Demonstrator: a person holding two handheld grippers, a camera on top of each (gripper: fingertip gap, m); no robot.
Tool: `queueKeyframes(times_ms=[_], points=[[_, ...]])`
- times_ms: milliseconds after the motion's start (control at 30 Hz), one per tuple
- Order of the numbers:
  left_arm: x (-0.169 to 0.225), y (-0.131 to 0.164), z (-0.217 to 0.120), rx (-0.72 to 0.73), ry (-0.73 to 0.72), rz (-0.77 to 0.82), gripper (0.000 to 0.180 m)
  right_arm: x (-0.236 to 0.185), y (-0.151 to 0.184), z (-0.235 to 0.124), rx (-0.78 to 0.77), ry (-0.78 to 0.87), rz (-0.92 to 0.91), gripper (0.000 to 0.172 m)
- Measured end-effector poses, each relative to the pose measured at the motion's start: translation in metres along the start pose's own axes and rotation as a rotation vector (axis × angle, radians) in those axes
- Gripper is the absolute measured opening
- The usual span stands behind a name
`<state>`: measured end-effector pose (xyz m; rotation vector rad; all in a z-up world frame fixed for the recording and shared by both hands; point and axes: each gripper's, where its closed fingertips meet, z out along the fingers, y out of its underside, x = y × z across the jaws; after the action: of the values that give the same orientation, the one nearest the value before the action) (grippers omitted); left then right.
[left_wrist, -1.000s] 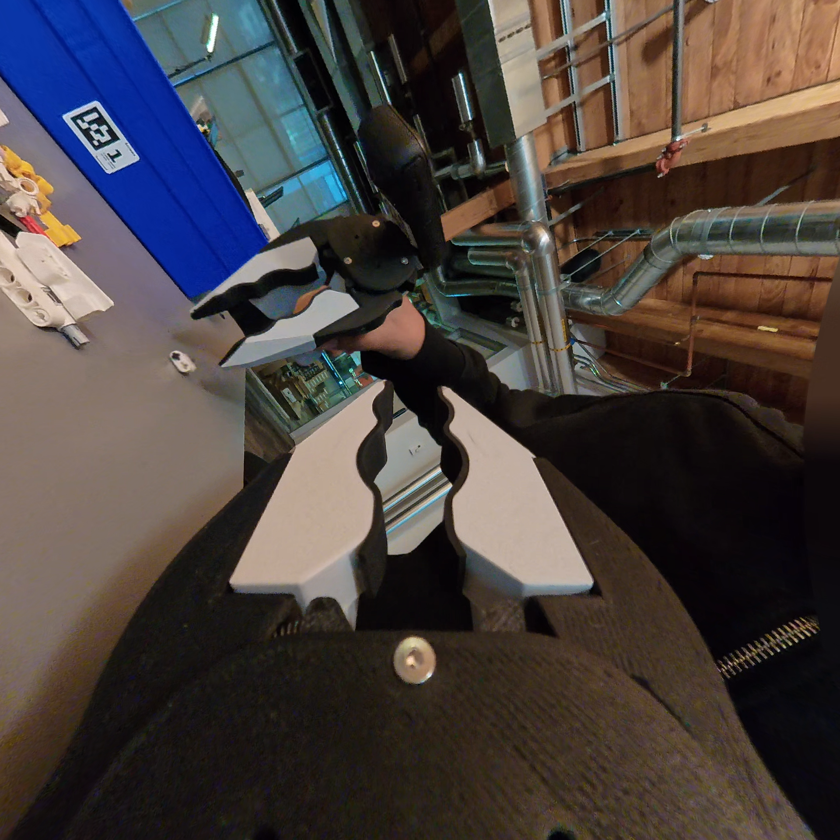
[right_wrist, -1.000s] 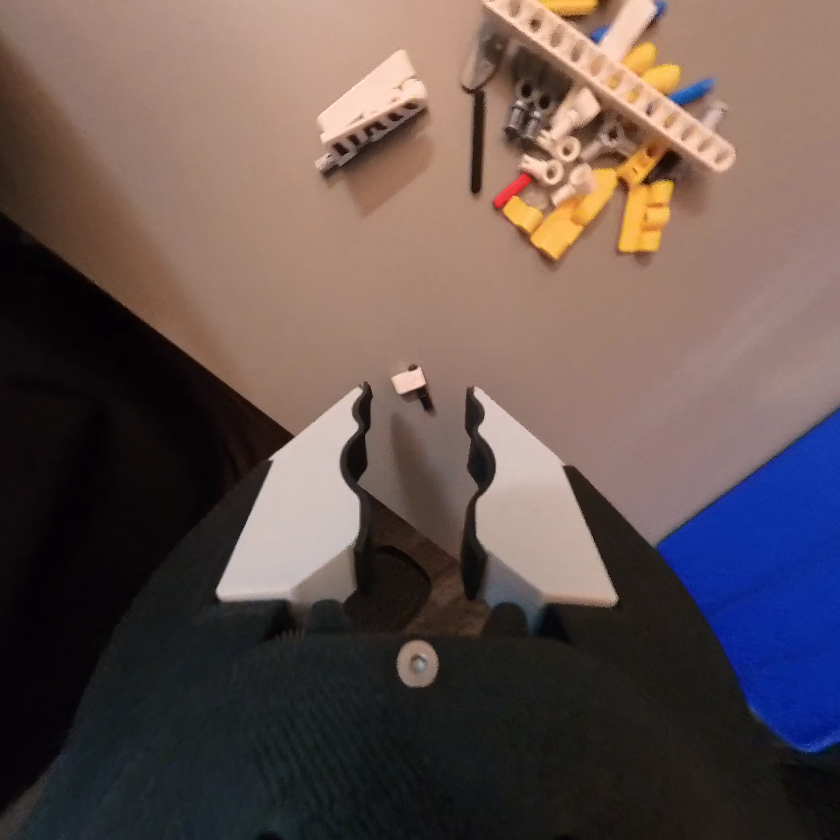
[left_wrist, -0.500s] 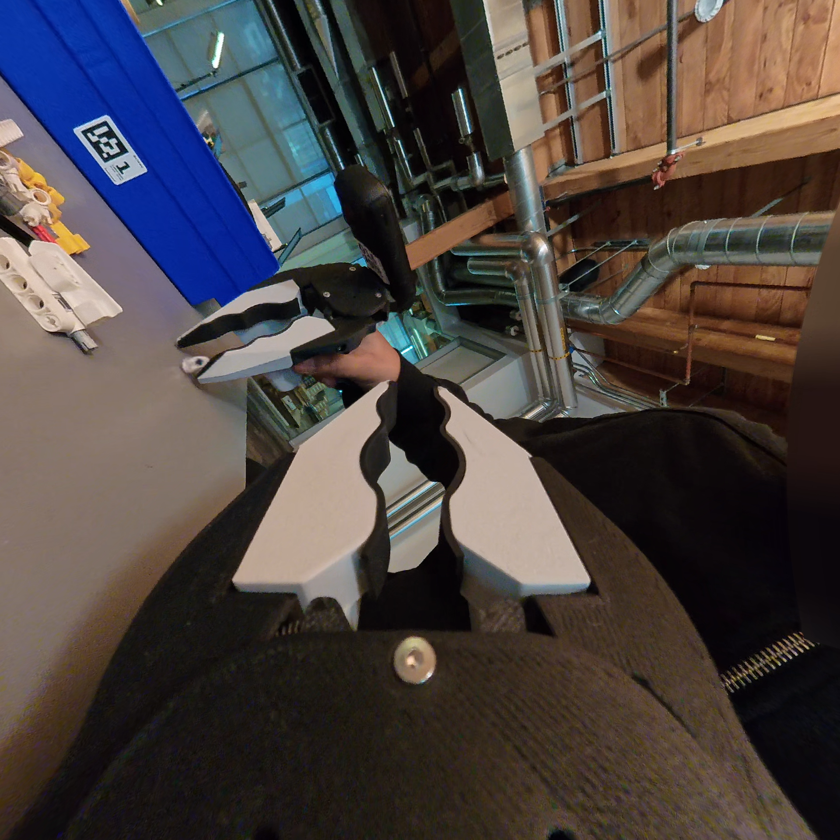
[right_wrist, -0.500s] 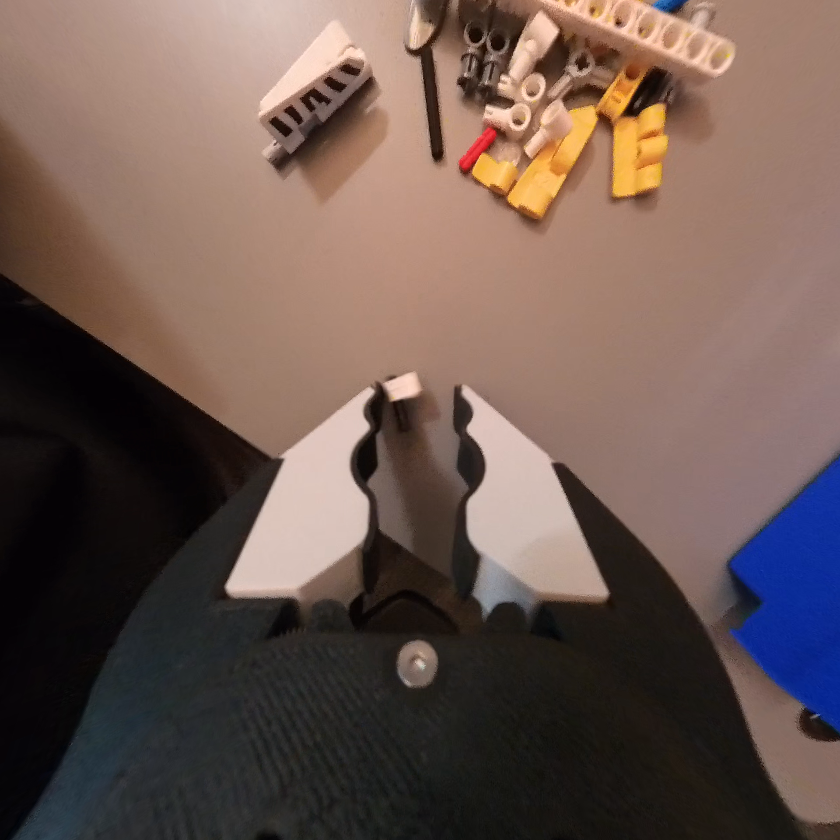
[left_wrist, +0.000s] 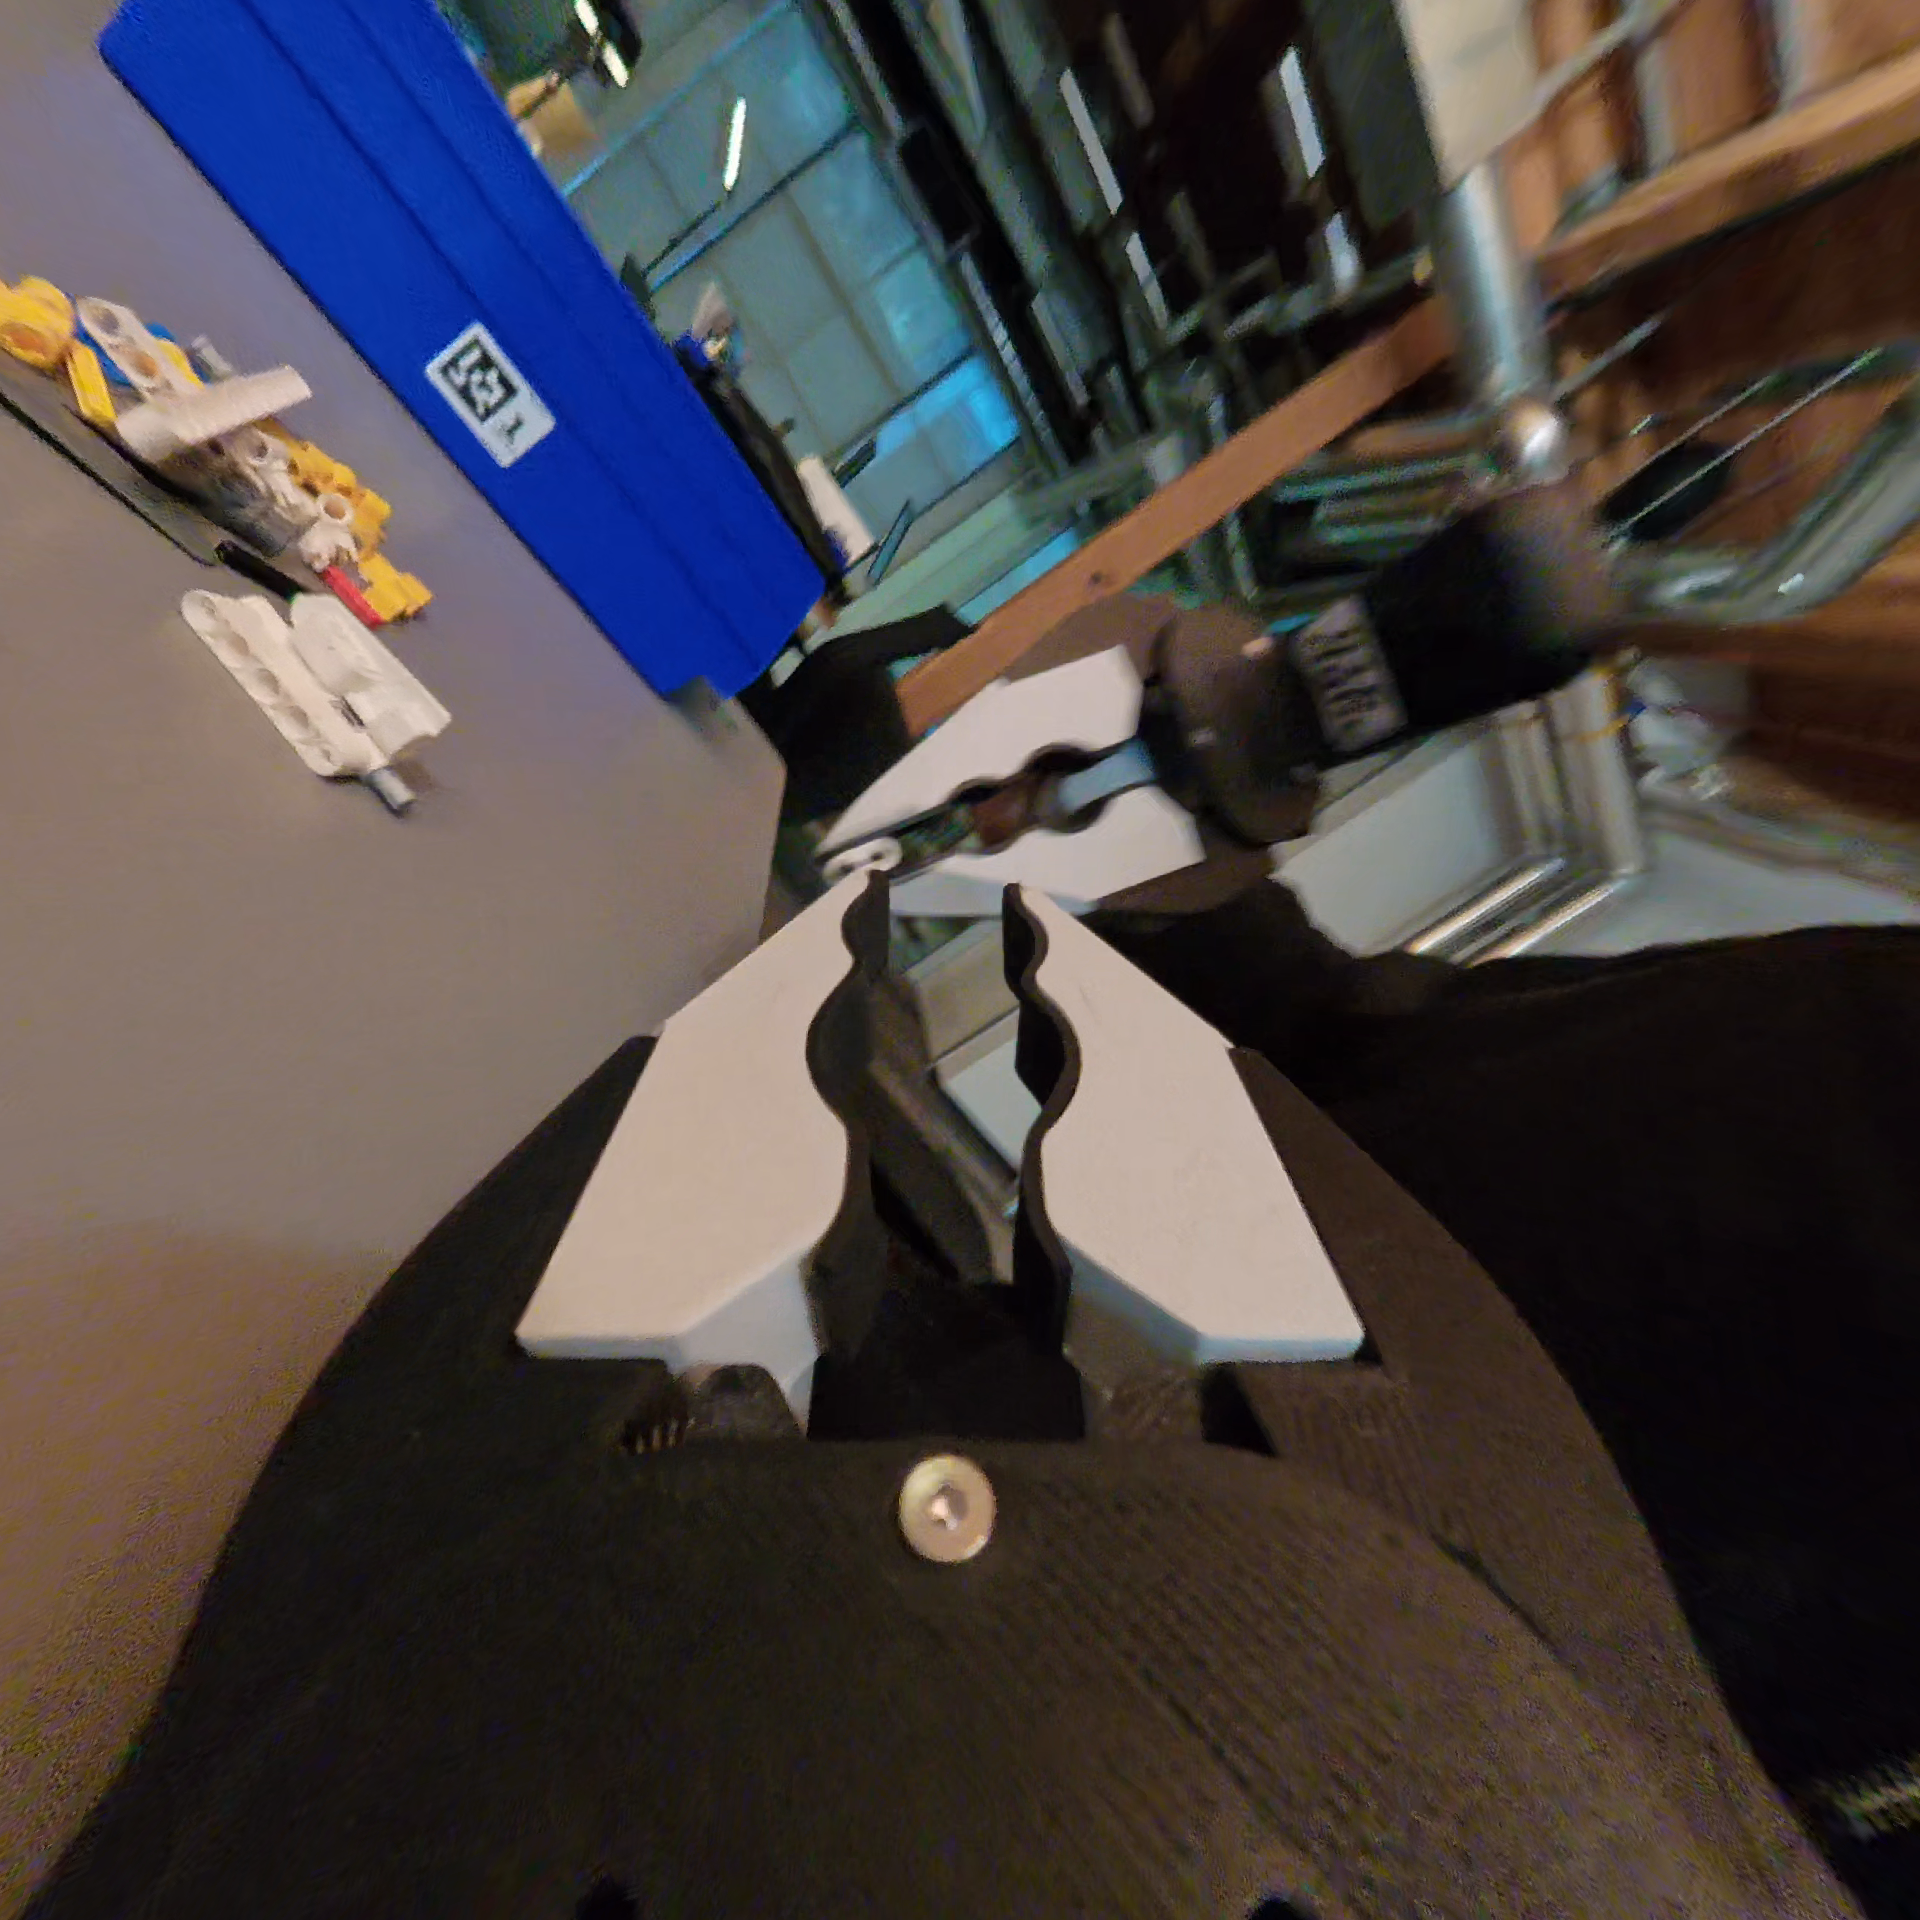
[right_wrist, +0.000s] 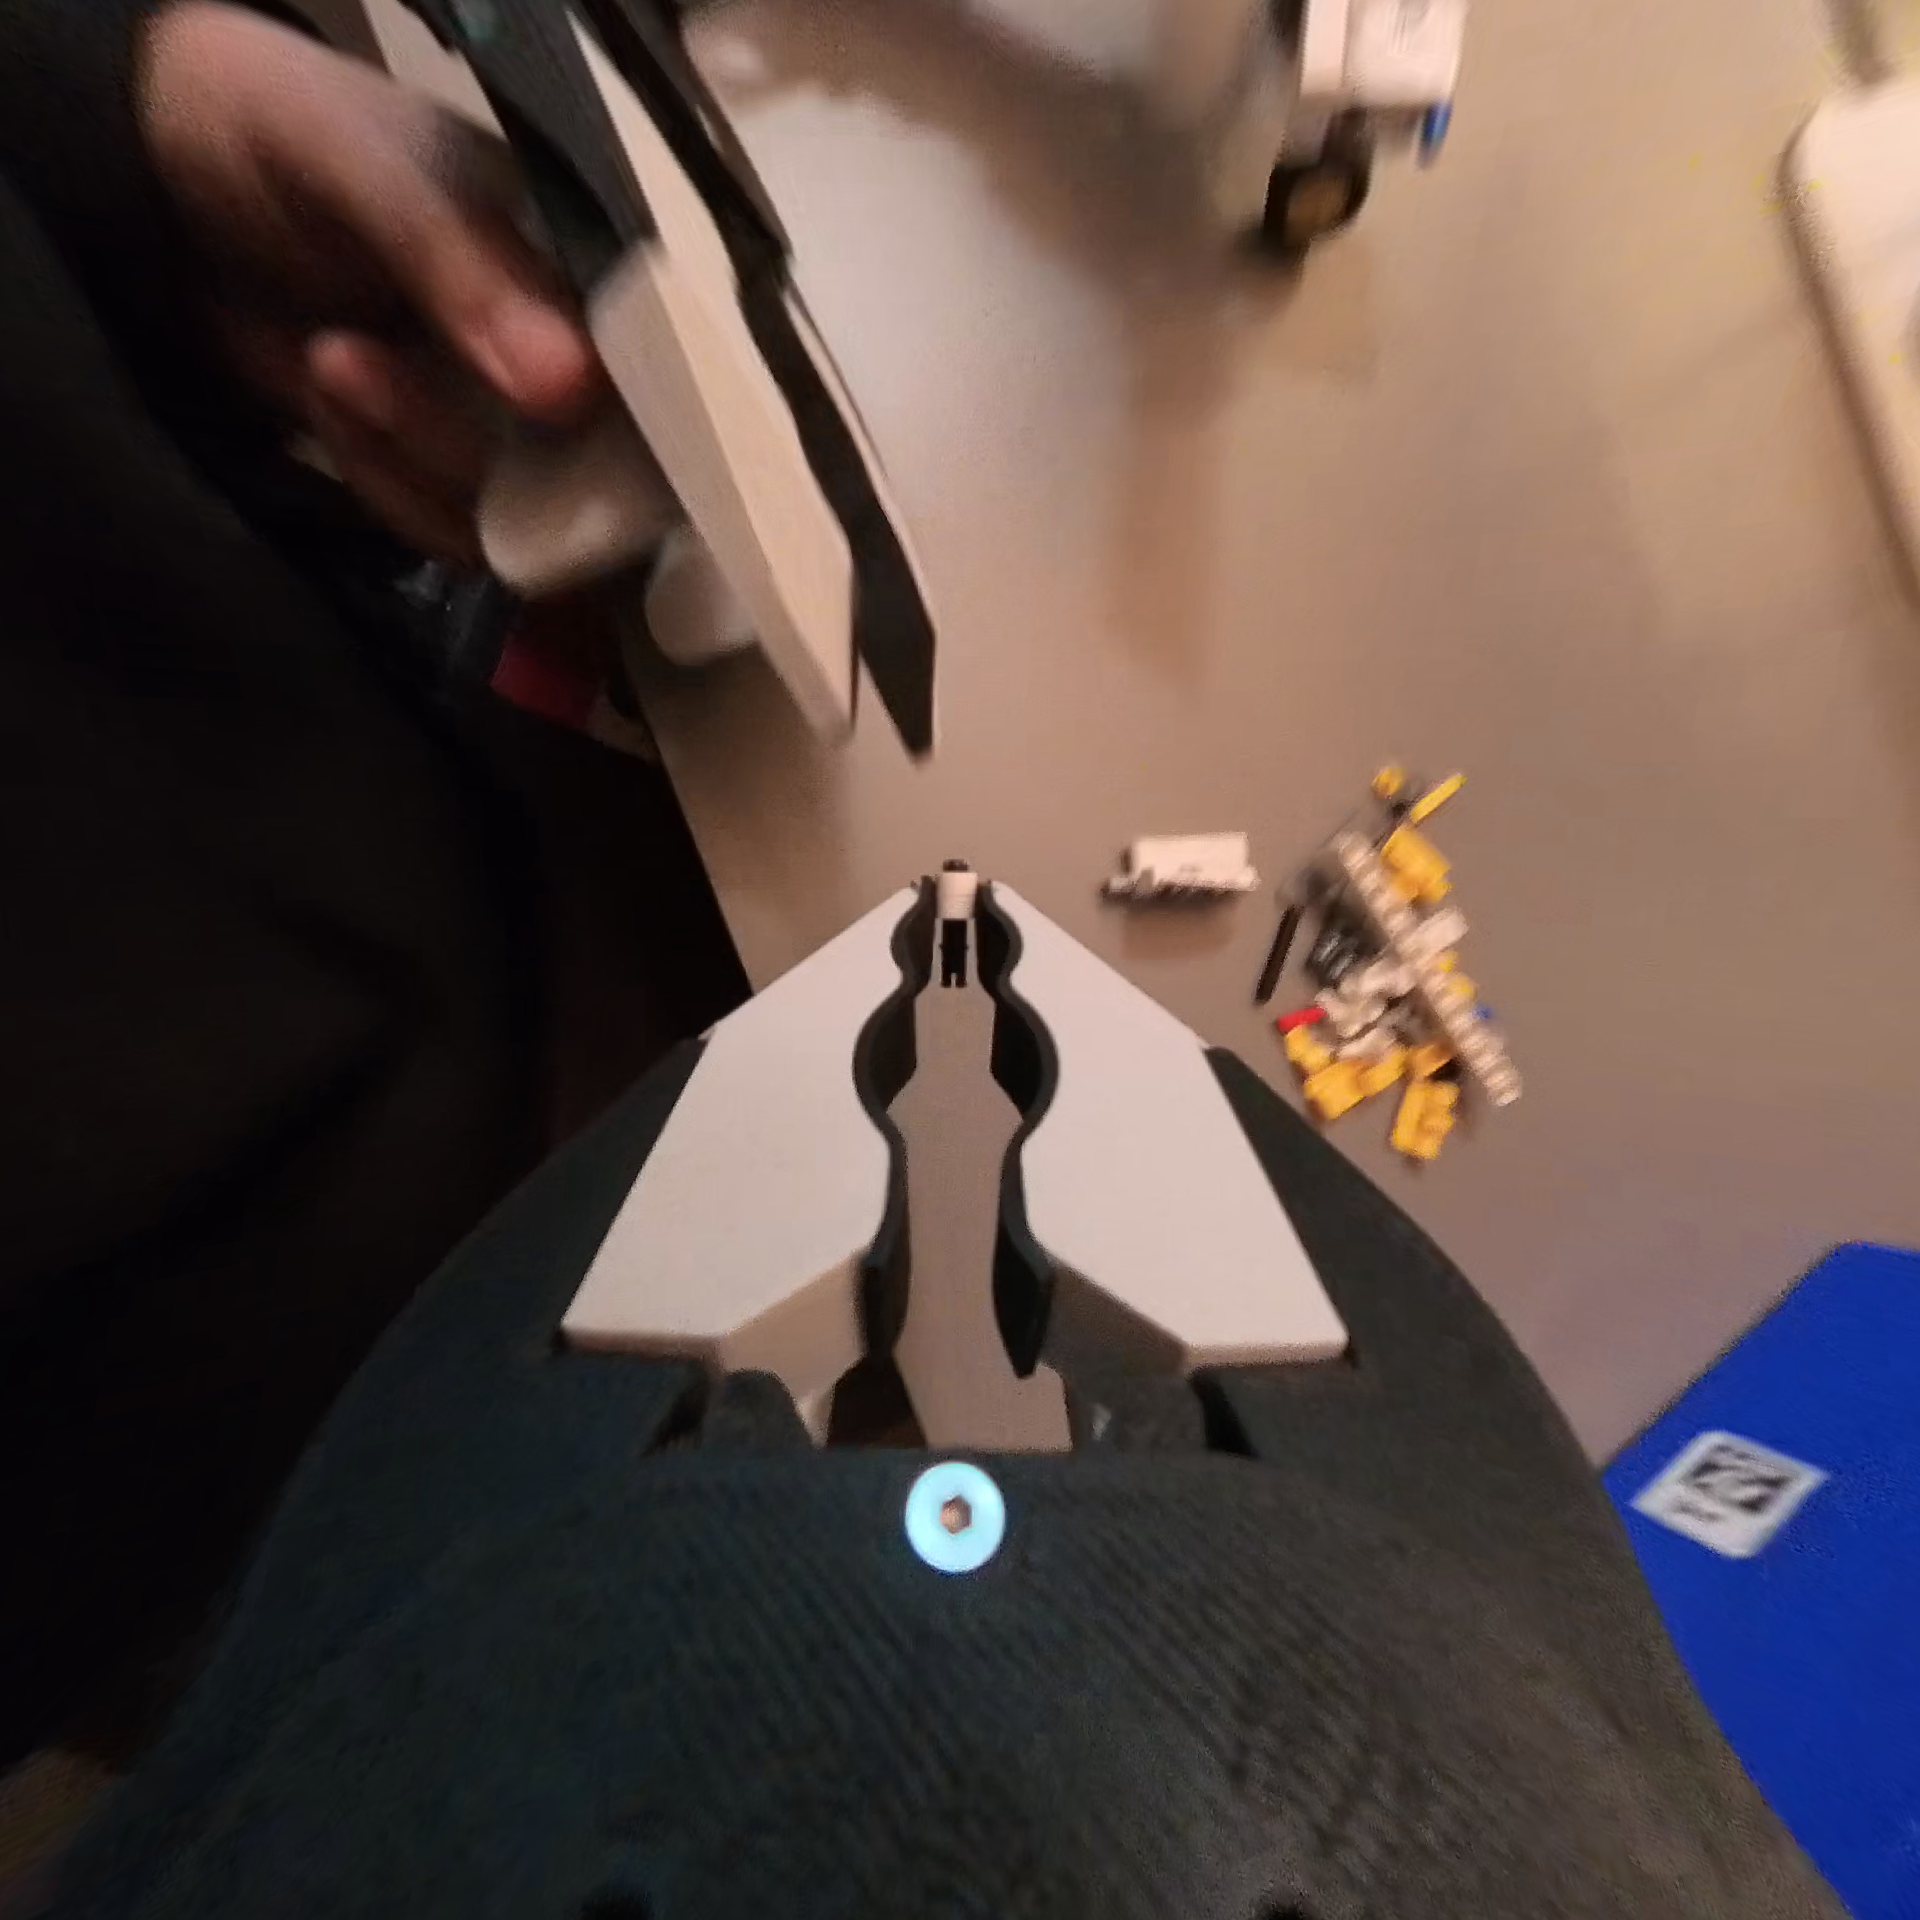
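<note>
We see the right gripper (right_wrist: 954, 902) closed on a small white connector piece with a black pin (right_wrist: 954, 914); both black pads press its sides at the very fingertips, and the pin's dark stem points back between the fingers. The piece is held above the grey table (right_wrist: 1351, 520), near the table's edge. In the left wrist view the same gripper (left_wrist: 883, 847) appears side-on, its fingers (left_wrist: 1039, 727) almost together, with the white piece (left_wrist: 862, 854) protruding at their tips.

The left gripper (left_wrist: 940, 899) shows its fingers parted by a narrow gap, with nothing between the pads; its tips sit just beside the right gripper's tips and the held piece. In the right wrist view the left gripper (right_wrist: 883, 717) hangs blurred above the table, a hand (right_wrist: 343, 301) around its grip.

Farther out on the table lies a white block-shaped assembly (right_wrist: 1184, 864) with a grey stub, lying apart from a heap of yellow, white, black and red building pieces (right_wrist: 1382, 997), which includes a long white perforated beam (left_wrist: 208, 410). A blue bin (right_wrist: 1787, 1538) bearing a black-and-white marker tag (right_wrist: 1725, 1507) stands at the table's side. A dark sleeve (left_wrist: 1558, 1143) fills the right of the left wrist view, with metal ducts (left_wrist: 1486, 260) and wooden boards (left_wrist: 1164, 520) behind.
</note>
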<state>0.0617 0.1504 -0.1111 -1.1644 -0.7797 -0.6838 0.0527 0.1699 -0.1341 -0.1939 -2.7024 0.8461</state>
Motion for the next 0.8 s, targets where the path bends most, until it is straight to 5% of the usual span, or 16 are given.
queueKeyframes(times_ms=[100, 233, 800], points=[[0.002, 0.017, 0.009, -0.081, -0.019, 0.049, 0.027, -0.005, -0.023, -0.014, 0.067, 0.086, -0.130, 0.005], [0.020, 0.011, 0.013, 0.012, 0.128, -0.077, 0.037, -0.013, -0.030, -0.018, 0.086, 0.147, -0.224, 0.005], [0.026, 0.013, 0.013, 0.028, 0.084, 0.030, 0.012, -0.021, -0.034, -0.020, 0.091, 0.286, -0.375, 0.007]])
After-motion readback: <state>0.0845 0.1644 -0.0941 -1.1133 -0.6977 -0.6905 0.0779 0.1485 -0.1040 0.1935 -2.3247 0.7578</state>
